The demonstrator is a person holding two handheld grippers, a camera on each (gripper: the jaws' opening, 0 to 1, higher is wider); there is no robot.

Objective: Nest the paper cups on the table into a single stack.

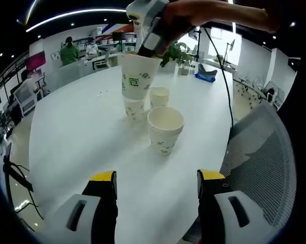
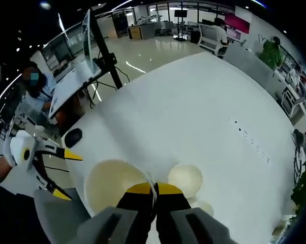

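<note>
Left tongs [image 1: 156, 184]: I see my two yellow-tipped jaws spread wide apart with nothing between them, low over the white bench [image 1: 82, 132].

Right tongs [image 2: 153, 189]: in the right gripper view my jaws are pinched together on the thin rim of a held cup [image 2: 112, 184]; in the left gripper view they come in from the top, with a hand [image 1: 193, 18] behind them, clamped on the lip of that cup [image 1: 138, 76].

Held cup: white paper with a green square-spiral print, lifted off the bench and tilted, directly above a standing cup [image 1: 134, 108].

Standing cup: upright on the bench, same green print, its mouth just under the held cup's base.

Nearest stack [image 1: 165, 129]: several cups nested, upright, closest to my left tongs.

Small cup [image 1: 159, 96]: upright just behind the nearest stack, beside the standing cup.

Writing: I cannot read any lettering on the cups; the print is too small.

Surroundings: a grey mesh chair [image 1: 265, 152] at the bench edge, a potted plant [image 1: 176, 52] at the far side.
</note>
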